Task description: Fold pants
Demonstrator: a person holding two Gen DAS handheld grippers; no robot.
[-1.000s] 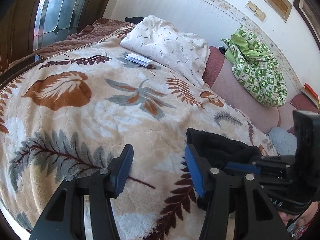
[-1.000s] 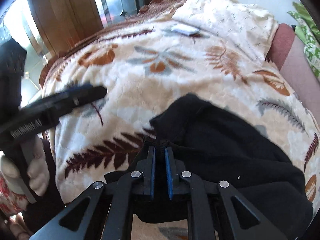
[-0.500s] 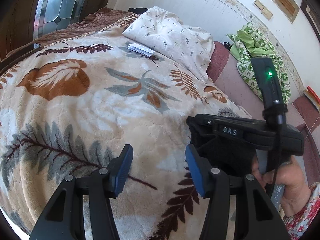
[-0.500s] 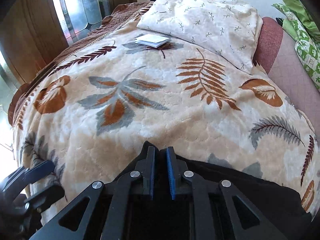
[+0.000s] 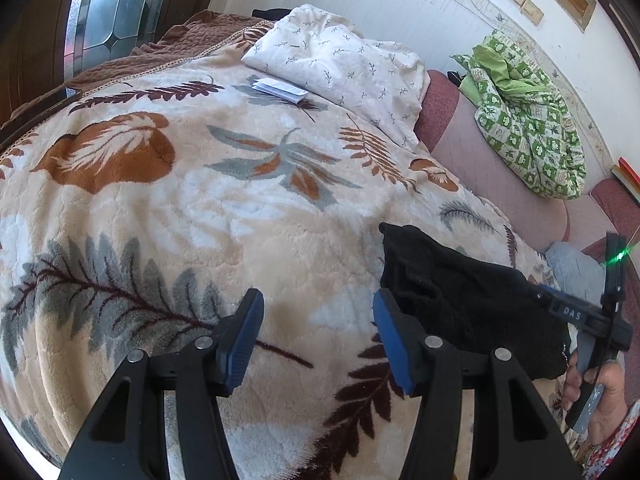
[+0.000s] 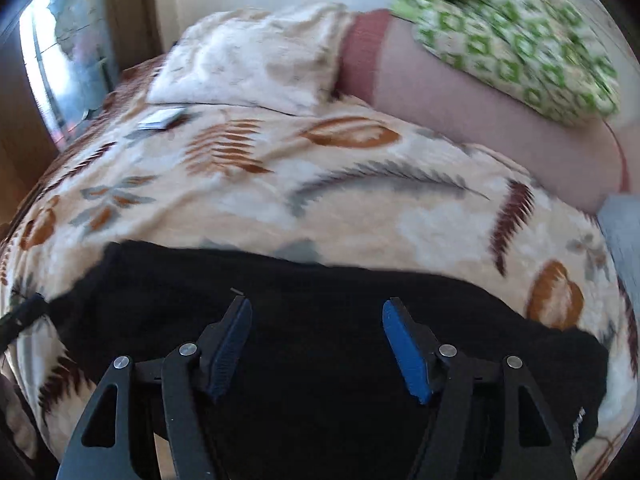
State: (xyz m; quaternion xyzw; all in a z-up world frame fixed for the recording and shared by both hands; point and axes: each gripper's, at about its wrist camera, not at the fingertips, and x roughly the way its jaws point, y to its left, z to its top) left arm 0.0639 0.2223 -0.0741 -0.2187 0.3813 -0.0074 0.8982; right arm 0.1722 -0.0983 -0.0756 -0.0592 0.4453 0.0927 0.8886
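Observation:
The black pants lie bunched on the leaf-patterned blanket near the bed's front right. In the right wrist view the pants spread dark across the lower frame. My left gripper is open and empty, above the blanket just left of the pants. My right gripper is open and empty, above the pants; it also shows at the far right of the left wrist view, held by a hand. The right wrist view is motion-blurred.
A white pillow and a small folded paper lie at the bed's far end. A green patterned quilt sits on the pink sofa to the right. A stained-glass door stands at the left.
My right gripper has opened and let go of the pants, then swung back to the right. The pants now lie on the blanket. My left gripper has stayed open and almost still.

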